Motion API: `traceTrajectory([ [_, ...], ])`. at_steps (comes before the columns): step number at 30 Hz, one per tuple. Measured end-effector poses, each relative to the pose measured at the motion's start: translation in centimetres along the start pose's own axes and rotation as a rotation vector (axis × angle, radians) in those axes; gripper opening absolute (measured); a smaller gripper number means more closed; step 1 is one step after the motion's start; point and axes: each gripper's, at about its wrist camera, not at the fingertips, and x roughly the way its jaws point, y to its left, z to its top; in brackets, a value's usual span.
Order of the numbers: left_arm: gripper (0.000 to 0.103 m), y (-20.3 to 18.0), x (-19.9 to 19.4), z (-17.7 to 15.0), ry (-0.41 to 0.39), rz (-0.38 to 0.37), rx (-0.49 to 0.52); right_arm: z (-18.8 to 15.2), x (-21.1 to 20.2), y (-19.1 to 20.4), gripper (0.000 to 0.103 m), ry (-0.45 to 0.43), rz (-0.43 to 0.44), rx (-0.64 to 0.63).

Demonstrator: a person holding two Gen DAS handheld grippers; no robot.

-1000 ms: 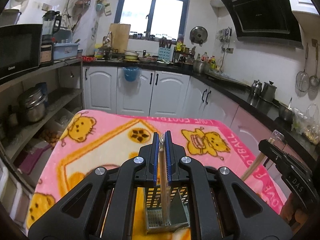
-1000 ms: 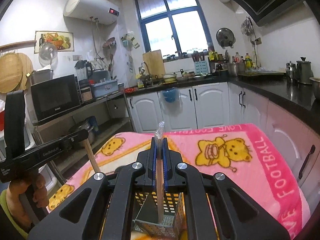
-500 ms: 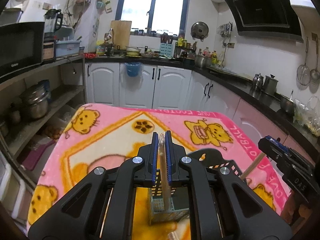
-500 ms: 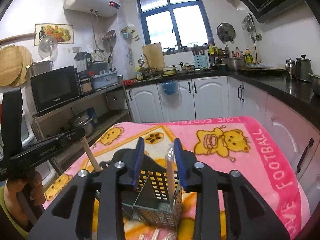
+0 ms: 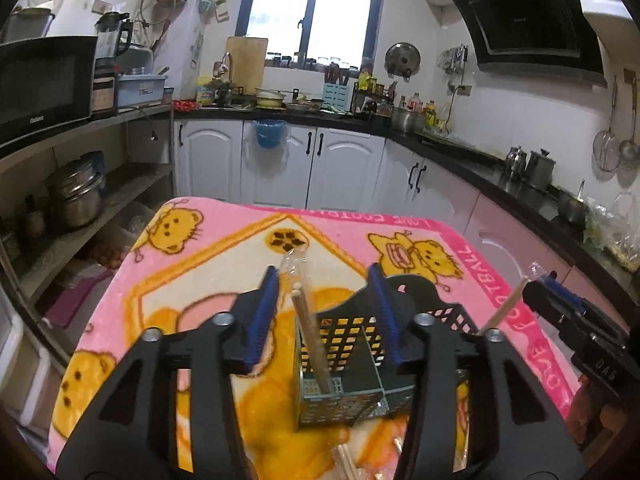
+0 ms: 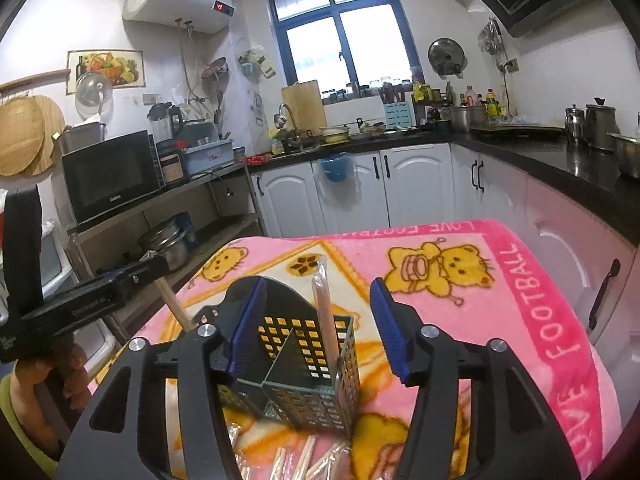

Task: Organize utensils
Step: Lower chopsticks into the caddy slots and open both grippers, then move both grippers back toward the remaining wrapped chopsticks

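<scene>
Blanket border reads "LOVE FOOTBALL" in white on pink. Water heater red display shows "49", roughly. Microwave brand mark too small to read.

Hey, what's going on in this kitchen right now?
A person is sorting wrapped chopsticks into a perforated utensil caddy standing on a pink cartoon blanket. Both the left hand-held gripper and the right hand-held gripper are open above it. One pair of chopsticks stands in a compartment in each view, and more wrapped pairs lie on the blanket.
</scene>
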Motion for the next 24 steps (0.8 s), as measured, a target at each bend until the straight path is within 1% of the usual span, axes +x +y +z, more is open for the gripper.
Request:
traceTrajectory([
  [1, 0.049, 0.0, -0.3, 0.0, -0.003, -0.007, -0.005, 0.0, -0.2, -0.1, 0.06, 0.002, 0.002, 0.002],
  [2, 0.051, 0.0, -0.6, 0.0, -0.008, -0.011, -0.008, -0.1, -0.4, -0.1, 0.064, 0.004, 0.003, 0.005],
  [3, 0.057, 0.0, -0.9, 0.0, -0.011, -0.012, -0.008, -0.1, -0.6, -0.1, 0.064, 0.004, 0.003, 0.006],
  [5, 0.062, -0.2, -1.4, 0.0, -0.016, -0.009, -0.004, -0.1, -0.8, -0.1, 0.066, 0.007, 0.002, 0.001],
  [7, 0.071, -0.3, -1.8, 0.0, -0.017, -0.016, -0.003, -0.2, -1.2, -0.1, 0.069, 0.011, -0.005, -0.007],
  [9, 0.077, -0.5, -2.5, -0.1, -0.025, -0.017, 0.002, -0.4, -1.7, -0.1, 0.072, 0.012, -0.005, -0.009],
  [11, 0.081, -0.7, -3.2, -0.2, -0.031, -0.023, 0.004, -0.5, -2.2, -0.2, 0.074, 0.014, -0.006, -0.013],
  [13, 0.09, -0.8, -3.6, -0.3, -0.032, -0.029, 0.004, -0.7, -2.6, -0.1, 0.078, 0.019, -0.013, -0.019],
  [16, 0.092, -1.1, -4.3, -0.6, -0.044, -0.025, 0.011, -0.9, -3.2, 0.1, 0.081, 0.019, -0.015, -0.03],
  [20, 0.092, -1.3, -5.1, -1.2, -0.045, -0.038, 0.01, -1.4, -4.0, 0.5, 0.085, 0.017, -0.022, -0.052],
  [24, 0.092, -1.5, -6.0, -1.8, -0.048, -0.033, 0.018, -1.9, -4.7, 0.8, 0.086, 0.021, -0.018, -0.061],
])
